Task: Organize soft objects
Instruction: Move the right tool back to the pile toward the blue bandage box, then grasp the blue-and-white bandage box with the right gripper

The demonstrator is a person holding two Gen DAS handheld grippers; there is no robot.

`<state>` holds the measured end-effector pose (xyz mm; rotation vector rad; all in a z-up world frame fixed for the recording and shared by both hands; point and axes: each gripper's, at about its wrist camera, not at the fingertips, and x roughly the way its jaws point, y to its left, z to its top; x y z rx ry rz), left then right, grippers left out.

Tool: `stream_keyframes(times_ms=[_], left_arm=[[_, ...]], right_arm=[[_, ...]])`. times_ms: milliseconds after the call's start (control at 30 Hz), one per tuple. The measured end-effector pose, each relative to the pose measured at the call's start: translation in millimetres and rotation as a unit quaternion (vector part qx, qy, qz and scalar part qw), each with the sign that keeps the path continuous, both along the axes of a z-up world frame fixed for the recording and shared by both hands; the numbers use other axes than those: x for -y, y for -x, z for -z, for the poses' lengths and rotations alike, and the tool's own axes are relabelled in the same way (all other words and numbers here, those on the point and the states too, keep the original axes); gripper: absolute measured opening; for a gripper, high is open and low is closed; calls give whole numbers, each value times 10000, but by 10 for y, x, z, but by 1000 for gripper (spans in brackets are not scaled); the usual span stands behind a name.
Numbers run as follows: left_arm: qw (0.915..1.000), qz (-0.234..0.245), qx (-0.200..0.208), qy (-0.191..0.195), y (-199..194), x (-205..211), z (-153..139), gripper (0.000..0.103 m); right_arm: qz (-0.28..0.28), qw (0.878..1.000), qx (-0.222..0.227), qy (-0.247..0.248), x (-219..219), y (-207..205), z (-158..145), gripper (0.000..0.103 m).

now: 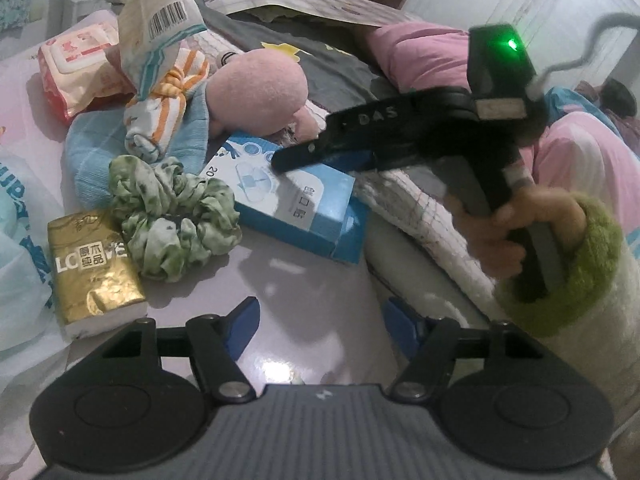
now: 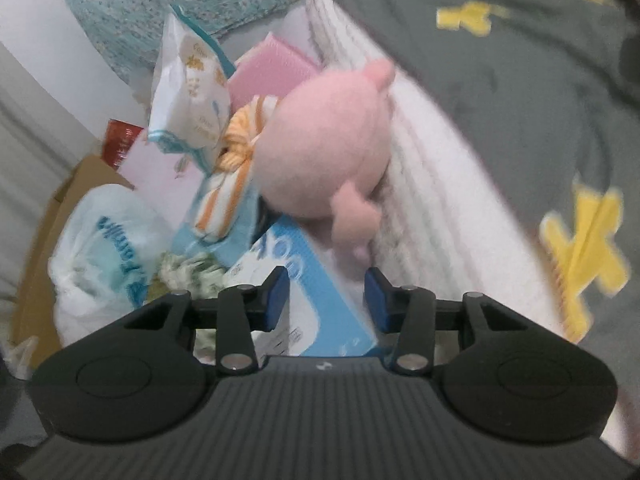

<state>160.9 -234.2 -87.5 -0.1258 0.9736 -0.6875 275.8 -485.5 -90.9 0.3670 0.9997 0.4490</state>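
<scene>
Your left gripper [image 1: 320, 328] hangs with its 2 blue pads apart and nothing between them, above bare lilac tabletop [image 1: 304, 280] just in front of a green scrunchie [image 1: 176, 220] and a gold tissue pack [image 1: 94, 264]. Your right gripper [image 2: 326, 298] straddles the near end of a blue box [image 2: 320, 300] (whether its pads actually press the box, I cannot tell). A pink plush toy [image 2: 320, 152] lies just beyond that box, against a white ribbed blanket [image 2: 432, 208].

Bare tabletop [image 1: 304, 280] lies open before the scrunchie [image 1: 172, 224].
</scene>
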Motion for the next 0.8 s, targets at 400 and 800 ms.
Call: stream_keyframes(times_ms=[400,800], left_arm=[[9992,-194,-353,70,-64,-11,131,73],[9990,142,-377,-214,223,4,165,77]], right_arm=[[59,9967,-458,-675,-29,736,67,35],[761,9831,-688,-1516,84,1396,412,32]])
